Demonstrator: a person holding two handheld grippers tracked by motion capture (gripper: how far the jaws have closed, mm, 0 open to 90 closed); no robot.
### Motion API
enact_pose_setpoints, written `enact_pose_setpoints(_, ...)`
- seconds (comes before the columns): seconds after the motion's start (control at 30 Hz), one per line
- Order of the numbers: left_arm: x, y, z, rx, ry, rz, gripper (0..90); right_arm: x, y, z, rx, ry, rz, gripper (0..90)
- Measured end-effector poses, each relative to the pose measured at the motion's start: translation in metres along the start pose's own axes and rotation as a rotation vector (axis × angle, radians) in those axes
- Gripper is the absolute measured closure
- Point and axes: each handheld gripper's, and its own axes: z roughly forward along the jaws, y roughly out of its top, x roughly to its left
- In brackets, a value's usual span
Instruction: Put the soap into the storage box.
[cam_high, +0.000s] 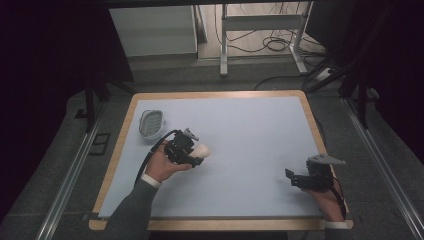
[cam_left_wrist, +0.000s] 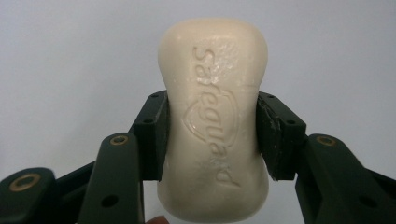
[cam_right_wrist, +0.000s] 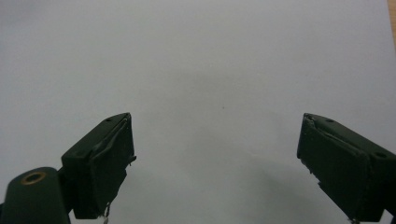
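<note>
A cream bar of soap (cam_left_wrist: 215, 116) with embossed lettering sits clamped at its waist between both black pads of my left gripper (cam_left_wrist: 211, 135). In the high view that left gripper (cam_high: 196, 156) is at the table's left middle, with the soap (cam_high: 202, 150) sticking out to the right of it. A white soap dish (cam_high: 151, 123) with a slotted insert lies behind and to the left of it. My right gripper (cam_high: 293, 179) rests near the front right corner; in the right gripper view its jaws stand wide apart over bare table, the right gripper (cam_right_wrist: 215, 163) holding nothing.
The pale blue table top (cam_high: 250, 140) has a wooden rim (cam_high: 315, 125). Beyond the far edge stand a white metal frame (cam_high: 260, 30) and floor cables (cam_high: 275, 45). Dark stands flank the table on both sides.
</note>
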Motion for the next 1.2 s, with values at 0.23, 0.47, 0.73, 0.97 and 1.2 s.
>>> enact_pose_setpoints(0.23,0.008,-0.001,-0.002,-0.002,0.007,-0.016,49.5,0.0,0.0,0.0,0.001,-0.001,-0.001,10.9)
enact_pose_setpoints(0.47,0.014,-0.004,-0.004,-0.005,0.013,-0.037,49.5,0.0,0.0,0.0,0.002,-0.002,-0.002,10.9)
enact_pose_setpoints(0.73,0.021,-0.006,-0.006,-0.012,0.028,-0.056,49.5,0.0,0.0,0.001,0.005,-0.003,-0.001,10.9)
enact_pose_setpoints(0.97,0.025,-0.005,-0.009,-0.012,0.044,-0.062,49.5,0.0,0.0,0.001,0.007,-0.006,-0.001,10.9)
enact_pose_setpoints(1.2,0.028,-0.004,-0.013,-0.019,0.056,-0.069,49.5,-0.001,-0.001,0.001,0.006,-0.008,0.001,10.9)
